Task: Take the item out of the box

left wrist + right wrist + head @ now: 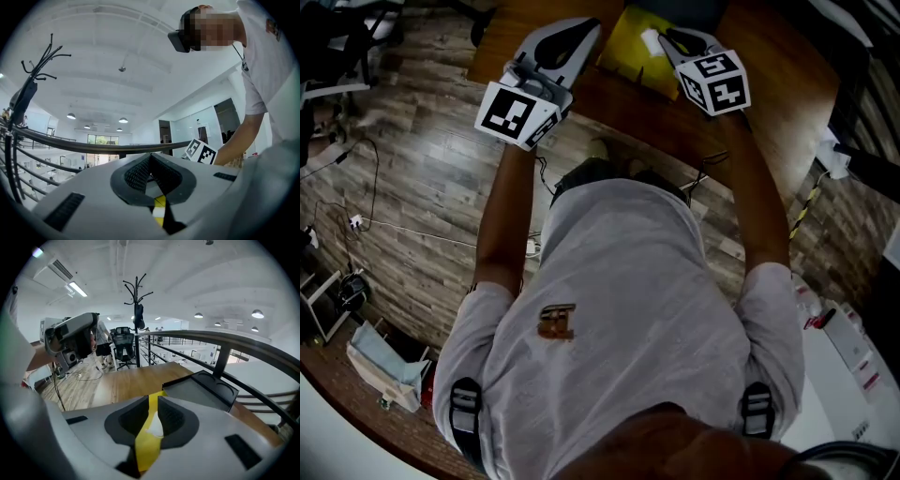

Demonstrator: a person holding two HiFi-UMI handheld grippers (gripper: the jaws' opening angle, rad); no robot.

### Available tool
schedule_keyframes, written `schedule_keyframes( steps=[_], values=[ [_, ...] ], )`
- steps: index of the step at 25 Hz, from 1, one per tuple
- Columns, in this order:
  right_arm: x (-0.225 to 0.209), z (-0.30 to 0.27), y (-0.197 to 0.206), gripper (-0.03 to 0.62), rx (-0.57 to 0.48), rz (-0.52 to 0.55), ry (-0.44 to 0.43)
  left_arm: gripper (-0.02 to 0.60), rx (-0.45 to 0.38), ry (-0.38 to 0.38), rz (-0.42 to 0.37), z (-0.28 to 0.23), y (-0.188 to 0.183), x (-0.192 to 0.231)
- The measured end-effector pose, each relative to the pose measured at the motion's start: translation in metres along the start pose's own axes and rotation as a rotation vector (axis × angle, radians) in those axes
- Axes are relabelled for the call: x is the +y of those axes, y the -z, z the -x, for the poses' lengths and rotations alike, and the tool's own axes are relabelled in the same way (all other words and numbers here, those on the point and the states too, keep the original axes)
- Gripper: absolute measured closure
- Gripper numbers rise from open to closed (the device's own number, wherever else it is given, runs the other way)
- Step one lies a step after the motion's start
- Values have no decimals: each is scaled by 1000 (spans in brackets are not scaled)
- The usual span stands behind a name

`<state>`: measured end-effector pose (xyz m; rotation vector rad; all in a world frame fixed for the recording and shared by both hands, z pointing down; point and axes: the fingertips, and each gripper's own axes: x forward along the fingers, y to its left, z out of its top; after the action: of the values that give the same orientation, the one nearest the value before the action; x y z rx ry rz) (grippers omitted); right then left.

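Note:
A yellow box (630, 52) lies on the wooden table (769, 84), between my two grippers in the head view. My right gripper (664, 44) hangs over the box's right part, its jaws nearly together on a small white item (651, 40). In the right gripper view the white item (157, 426) sits against one pad of the right gripper (153, 401), and the yellow box (146, 444) shows through the slit below. My left gripper (570, 36) is left of the box, with its pads meeting. In the left gripper view the left gripper (150, 158) holds nothing.
A flat black tray (206, 389) rests on the table near a metal railing (220, 341). A coat stand (137, 310) and office chairs are further back. Cables (375, 220) trail over the wooden floor. The person's torso fills the lower head view.

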<state>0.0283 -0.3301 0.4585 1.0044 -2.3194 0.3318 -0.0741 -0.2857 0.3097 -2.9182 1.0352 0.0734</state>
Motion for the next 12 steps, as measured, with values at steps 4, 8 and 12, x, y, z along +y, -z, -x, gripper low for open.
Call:
schedule_keyframes(
  steps=[4,8,12],
  values=[
    [3,-28,14,447,87,-30,-14,563,7,27,20,5,11,17],
    [1,-53,34,400,202,-48,6,563,12,50,40,10,18,30],
    [-9,-77,51,385,300,-75,29,563,17,73,53,9,25,41]
  ],
)
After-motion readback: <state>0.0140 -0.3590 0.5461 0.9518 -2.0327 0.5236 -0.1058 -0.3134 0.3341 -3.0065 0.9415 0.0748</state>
